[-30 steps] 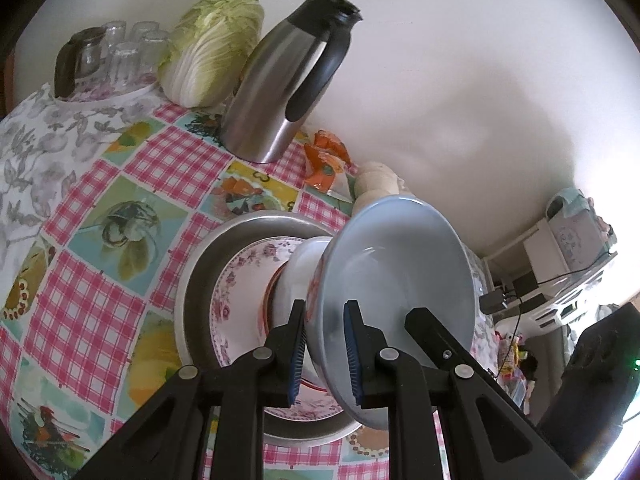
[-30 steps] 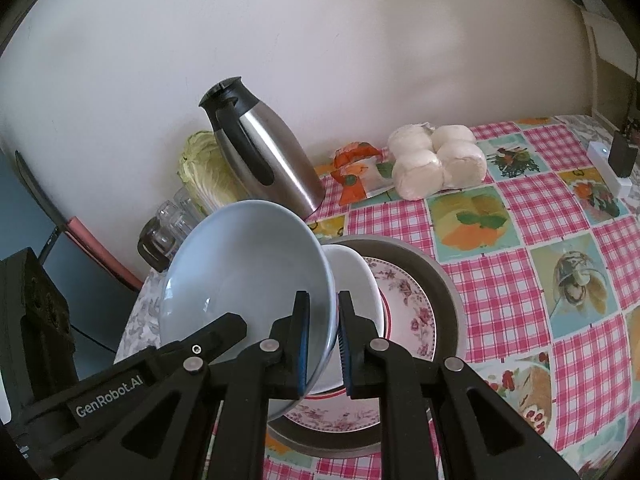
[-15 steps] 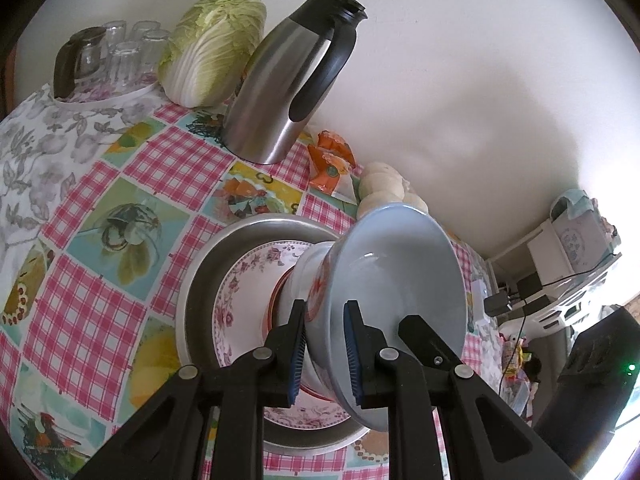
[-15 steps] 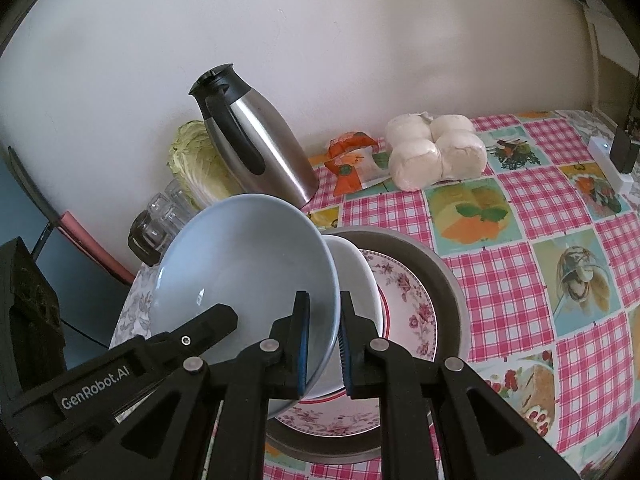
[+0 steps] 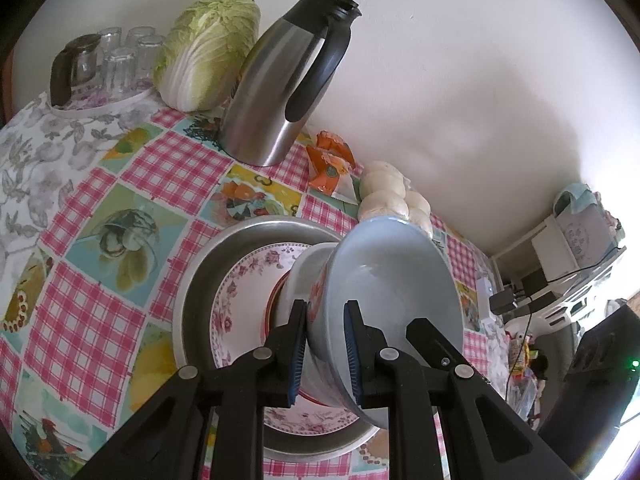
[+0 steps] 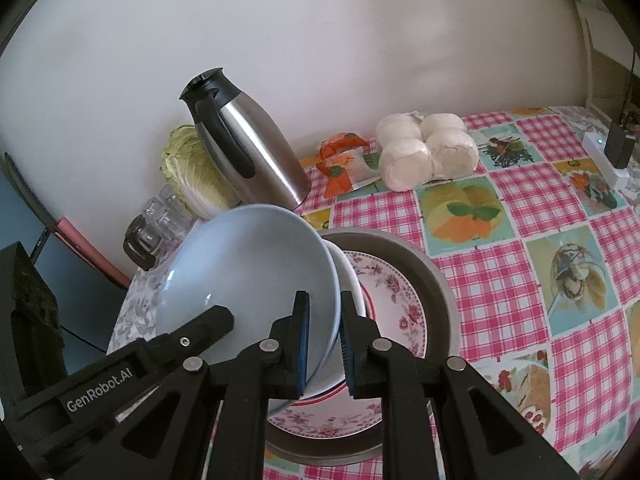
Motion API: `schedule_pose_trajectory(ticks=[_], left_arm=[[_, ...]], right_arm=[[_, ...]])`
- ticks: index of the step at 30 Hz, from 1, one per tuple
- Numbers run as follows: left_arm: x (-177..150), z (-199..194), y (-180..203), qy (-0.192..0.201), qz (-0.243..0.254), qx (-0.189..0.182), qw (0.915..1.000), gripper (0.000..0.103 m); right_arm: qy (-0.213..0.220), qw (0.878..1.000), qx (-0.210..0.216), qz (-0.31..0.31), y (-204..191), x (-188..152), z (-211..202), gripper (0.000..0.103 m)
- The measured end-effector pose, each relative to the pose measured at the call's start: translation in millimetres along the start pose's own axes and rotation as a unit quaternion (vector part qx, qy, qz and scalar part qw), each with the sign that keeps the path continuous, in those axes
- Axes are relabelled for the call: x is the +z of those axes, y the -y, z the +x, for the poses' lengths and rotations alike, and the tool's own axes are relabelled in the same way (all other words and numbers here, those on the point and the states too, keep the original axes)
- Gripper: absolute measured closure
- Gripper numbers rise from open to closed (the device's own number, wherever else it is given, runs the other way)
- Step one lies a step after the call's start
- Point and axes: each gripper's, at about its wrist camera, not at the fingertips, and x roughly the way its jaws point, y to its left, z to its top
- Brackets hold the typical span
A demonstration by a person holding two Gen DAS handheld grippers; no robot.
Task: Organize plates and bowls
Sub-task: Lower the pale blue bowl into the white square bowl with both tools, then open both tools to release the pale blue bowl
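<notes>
Left gripper (image 5: 322,354) and right gripper (image 6: 324,346) both clamped on opposite rim sections of pale blue bowl (image 5: 394,292), bowl tilted above floral plate (image 5: 244,300) in metal pan (image 5: 200,280), steel carafe (image 5: 276,92) beyond on checked bench (image 5: 80,332).

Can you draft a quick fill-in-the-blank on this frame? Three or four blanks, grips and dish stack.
1. Both the left gripper and the right gripper clamp the rim of the pale ____ bowl.
2. The floral plate lies inside a round ____ pan.
3. The steel jug has a ____ handle.
4. Behind the jug stands a ____.

Missing words: blue; metal; black; cabbage
</notes>
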Motion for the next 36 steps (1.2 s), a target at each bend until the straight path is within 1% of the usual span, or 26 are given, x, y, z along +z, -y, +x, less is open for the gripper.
schedule_pose_trajectory(ticks=[3,8,9,10,12,14,19,21,25,28,31,36], left_arm=[[-0.2,0.0,-1.9,0.0,-0.004,-0.003,1.0,0.083],[-0.6,-0.5,-2.0,0.002,-0.006,-0.003,1.0,0.083],[-0.8,-0.9,-1.3,0.003,-0.003,0.0,1.0,0.08],[-1.0,-1.2,-0.3,0.005,0.0,0.001,1.0,0.076],[-1.0,-2.6,1.1,0.009,0.002,0.003,1.0,0.075],[-0.8,-2.5,0.2,0.009,-0.001,0.002,1.0,0.075],[-0.1,-4.8,-0.7,0.011,-0.007,0.005,0.9999,0.074],[0.3,-9.3,1.5,0.021,0.001,0.024,0.9995,0.071],[3.4,-20.8,-0.4,0.042,-0.002,0.02,0.9989,0.071],[5.2,-28.1,-4.9,0.058,-0.01,0.033,0.9977,0.07],[5.1,-25.1,-14.6,0.052,-0.033,0.021,0.9979,0.069],[1.8,-8.3,-28.9,0.023,-0.066,0.016,0.9974,0.069]], right_arm=[[-0.003,1.0,0.007,0.009,4.2,-0.3,1.5,0.086],[0.002,1.0,-0.005,-0.003,0.0,0.8,0.4,0.086],[0.006,1.0,-0.008,-0.003,-0.1,1.9,-1.0,0.085],[0.017,1.0,-0.01,-0.005,-0.5,2.7,-5.0,0.078],[0.029,1.0,-0.006,-0.007,-0.5,4.2,-10.2,0.068],[0.035,0.999,0.003,-0.005,0.4,5.5,-13.4,0.068],[0.031,1.0,-0.001,-0.004,2.2,4.5,-12.8,0.068],[0.027,1.0,-0.006,0.001,5.5,4.1,-10.7,0.068],[0.016,1.0,-0.012,0.013,12.8,3.6,-6.6,0.068],[0.011,1.0,-0.013,0.016,14.8,3.1,-5.5,0.068],[0.012,1.0,-0.012,0.013,14.0,3.3,-7.7,0.068],[0.01,1.0,-0.014,0.005,12.2,2.9,-10.6,0.068]])
